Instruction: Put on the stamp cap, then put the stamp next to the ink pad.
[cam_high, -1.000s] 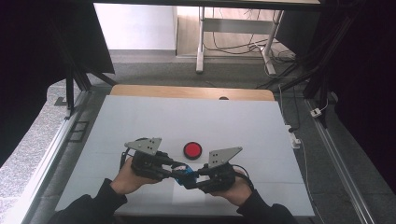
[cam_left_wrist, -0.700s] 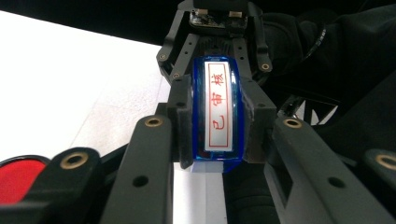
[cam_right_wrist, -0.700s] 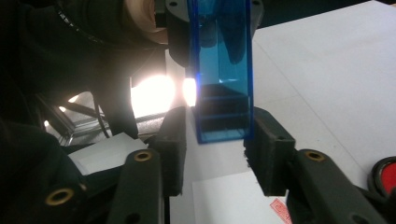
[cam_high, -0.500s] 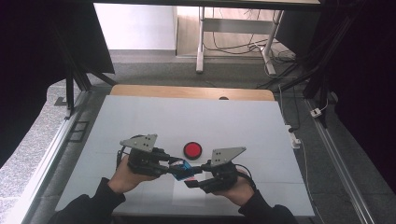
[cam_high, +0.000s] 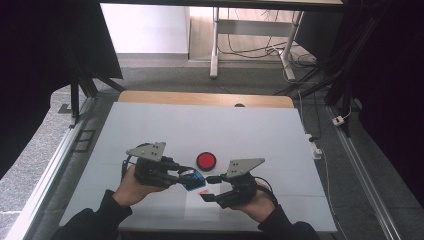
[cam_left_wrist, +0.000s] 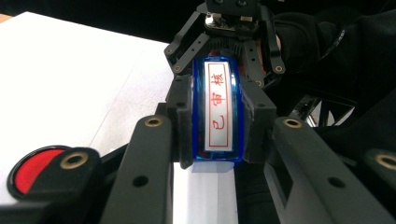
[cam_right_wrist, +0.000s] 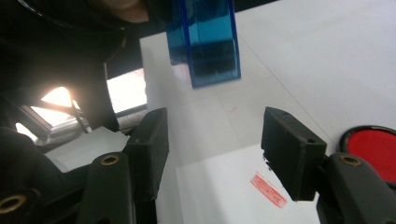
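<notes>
A blue stamp (cam_left_wrist: 218, 112) with a white face and red characters sits clamped between the pads of my left gripper (cam_left_wrist: 217, 128), lifted above the table. In the high view the stamp (cam_high: 191, 179) points from my left gripper (cam_high: 186, 177) toward my right gripper (cam_high: 207, 188). The right gripper (cam_right_wrist: 215, 144) is open. Its jaws have just been opening, and nothing lies between them; the stamp (cam_right_wrist: 205, 42) hangs just beyond their tips. Below them a white paper sheet (cam_right_wrist: 219, 191) bears a red stamp print (cam_right_wrist: 268, 189).
A round red ink pad (cam_high: 206, 160) in a black case lies just behind the two grippers, also at the right edge of the right gripper view (cam_right_wrist: 373, 149). The white table top (cam_high: 210, 130) spreads wide behind it. A wooden strip (cam_high: 200, 98) runs along the far edge.
The right gripper's jaws have spread apart and come off the blue stamp. The left gripper keeps hold of the stamp and has shifted only slightly.
</notes>
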